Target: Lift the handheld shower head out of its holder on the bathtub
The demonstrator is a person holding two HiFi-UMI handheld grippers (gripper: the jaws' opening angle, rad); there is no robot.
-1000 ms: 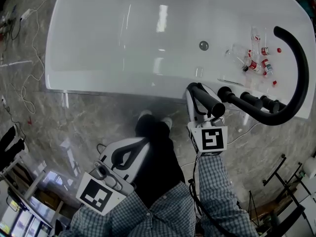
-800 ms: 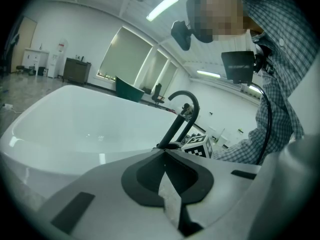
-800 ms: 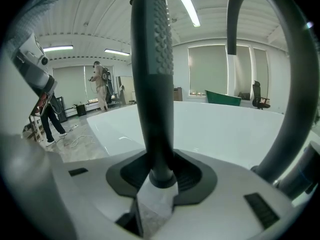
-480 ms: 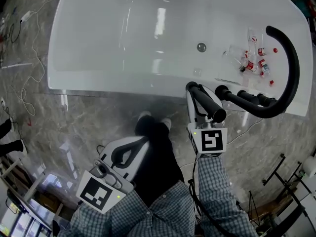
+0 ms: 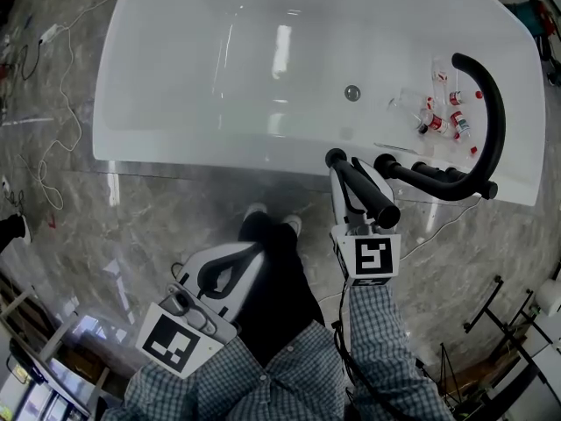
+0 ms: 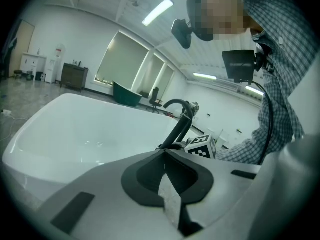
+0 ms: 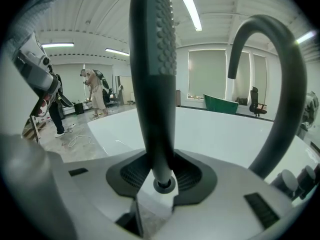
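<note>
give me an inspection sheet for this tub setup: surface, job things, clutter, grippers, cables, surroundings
surface: white bathtub, drain in its bottom, black spout and knobs on its rim
job's things: black handheld shower head, held clear of the rim; holder not made out
clutter: small bottles lying in the tub beside the spout
grippers: right gripper shut on the shower head; left gripper shut, nothing in it
cables: white cable loose on the floor left of the tub
surroundings: grey marbled floor, black rack at lower right
</note>
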